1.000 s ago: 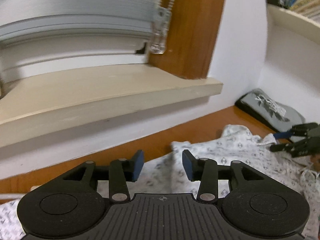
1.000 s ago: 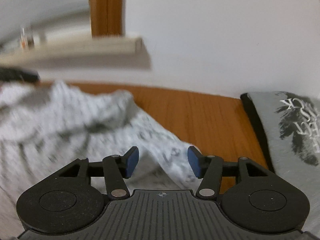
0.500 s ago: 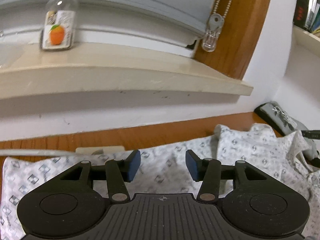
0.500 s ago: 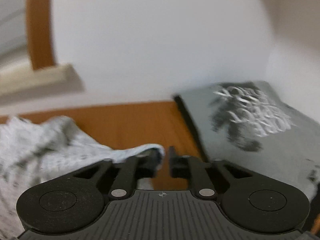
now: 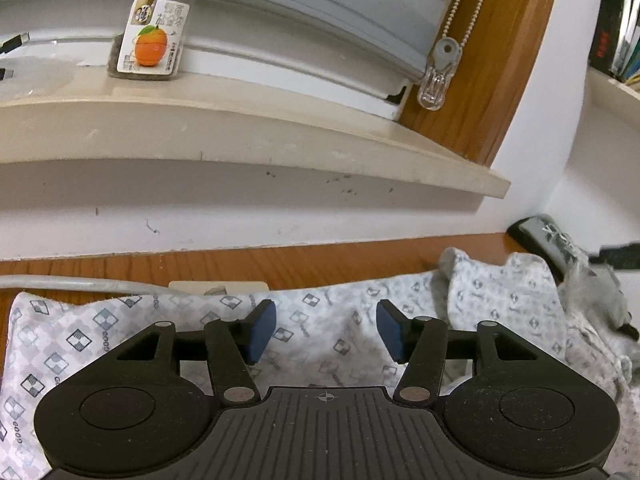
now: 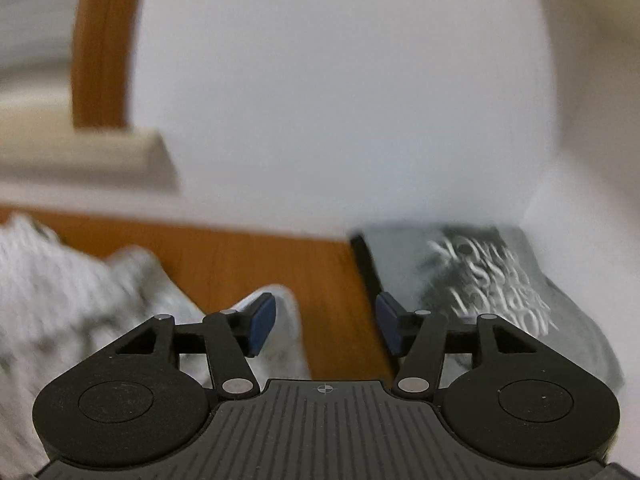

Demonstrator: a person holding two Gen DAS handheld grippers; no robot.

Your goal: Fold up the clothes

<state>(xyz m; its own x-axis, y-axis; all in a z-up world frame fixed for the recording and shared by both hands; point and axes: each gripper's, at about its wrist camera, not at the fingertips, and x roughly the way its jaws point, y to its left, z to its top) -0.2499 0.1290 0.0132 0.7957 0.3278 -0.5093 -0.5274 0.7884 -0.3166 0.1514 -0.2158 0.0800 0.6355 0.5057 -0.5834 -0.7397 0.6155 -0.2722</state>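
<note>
A white garment with a grey diamond print (image 5: 168,328) lies spread and rumpled on the wooden table (image 5: 280,264). My left gripper (image 5: 326,330) hovers over its middle with the jaws opening and nothing between the pads. In the blurred right wrist view, my right gripper (image 6: 326,324) hangs above the table (image 6: 248,256), its jaws also opening. A corner of the garment (image 6: 284,320) lies just under and beside its left finger, not pinched. A folded grey T-shirt with a dark print (image 6: 480,280) lies to the right, also seen in the left wrist view as the T-shirt (image 5: 552,236).
A cream windowsill (image 5: 240,140) juts out over the table's back edge and carries a glass jar with an orange label (image 5: 156,24). A blind cord pull (image 5: 436,76) hangs beside a wooden frame. A white power strip (image 5: 216,286) and cable lie behind the garment. Books (image 5: 616,24) stand upper right.
The left gripper swung left along the garment and its jaws widened. The right gripper's jaws narrowed on the garment's edge, then opened again, while it rose and turned toward the grey T-shirt.
</note>
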